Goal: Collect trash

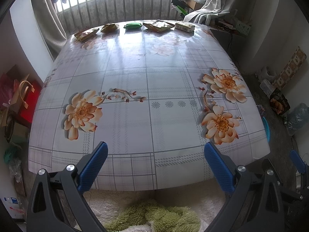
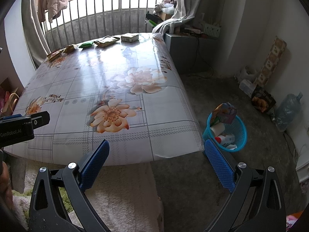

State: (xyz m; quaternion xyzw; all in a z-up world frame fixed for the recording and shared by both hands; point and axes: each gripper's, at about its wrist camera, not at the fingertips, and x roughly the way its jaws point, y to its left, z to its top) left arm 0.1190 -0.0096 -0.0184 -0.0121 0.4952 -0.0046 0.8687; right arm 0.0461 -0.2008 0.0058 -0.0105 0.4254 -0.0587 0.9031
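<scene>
Several wrappers and packets line the far edge of the flowered table: a yellow packet, a crumpled brown wrapper, a green packet, a flat brown wrapper and a small box. The same row shows in the right wrist view, with the green packet and the box. My left gripper hangs open over the near table edge, holding nothing. My right gripper is open at the table's near right corner. A blue basket on the floor holds trash.
A railing and curtains stand behind the table. A cluttered side cabinet is at the far right. Bags, a box and a water bottle lie along the right wall. A shaggy rug lies below the near edge. Red bags sit at the left.
</scene>
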